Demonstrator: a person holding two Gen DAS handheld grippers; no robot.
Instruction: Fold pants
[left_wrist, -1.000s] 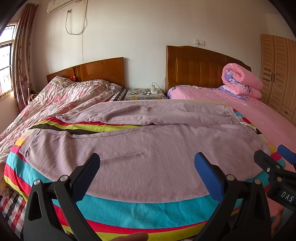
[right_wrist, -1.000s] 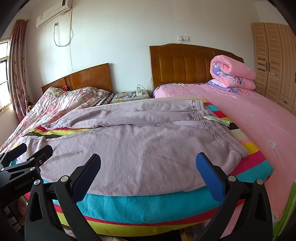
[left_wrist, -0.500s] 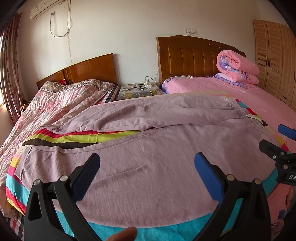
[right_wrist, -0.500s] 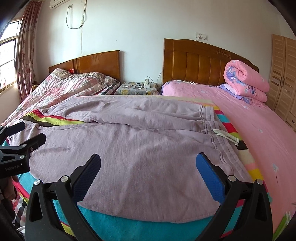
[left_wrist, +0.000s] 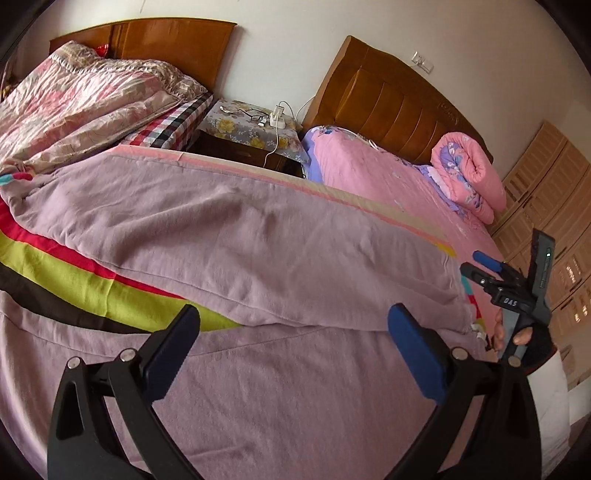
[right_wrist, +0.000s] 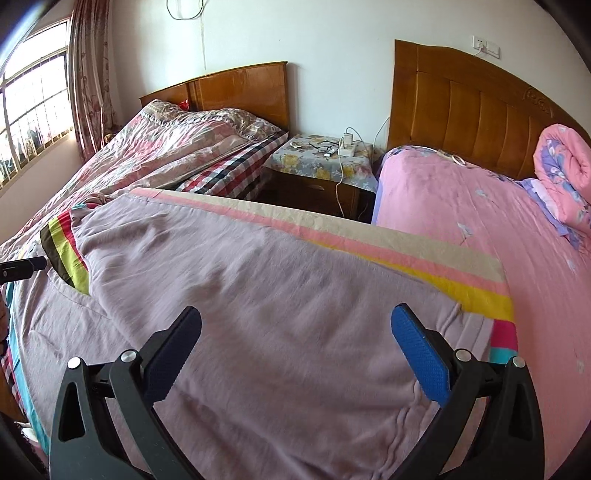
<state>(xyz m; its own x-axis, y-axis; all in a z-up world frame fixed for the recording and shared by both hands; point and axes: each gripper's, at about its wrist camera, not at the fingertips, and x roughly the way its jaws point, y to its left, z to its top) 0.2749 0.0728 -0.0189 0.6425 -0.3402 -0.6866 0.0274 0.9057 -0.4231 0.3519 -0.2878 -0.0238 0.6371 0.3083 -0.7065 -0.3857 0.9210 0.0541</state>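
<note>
Mauve, soft knit pants (left_wrist: 258, 236) lie flat on a striped multicoloured blanket (left_wrist: 74, 280) spanning two beds; judged light, limp and clingy, best taken at the waistband edge and a leg hem. The long axis runs left to right, waistband apparently at the right. Left tool (left_wrist: 291, 354) and right tool (right_wrist: 295, 354) both gape wide, empty, above the cloth.

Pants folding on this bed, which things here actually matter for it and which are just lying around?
For the job:
- purple pants
- striped blanket under them
- left gripper, open
- right gripper, open

Just lying about:
- rolled pink quilt
- glasses and charger on the nightstand
- floral quilt
</note>
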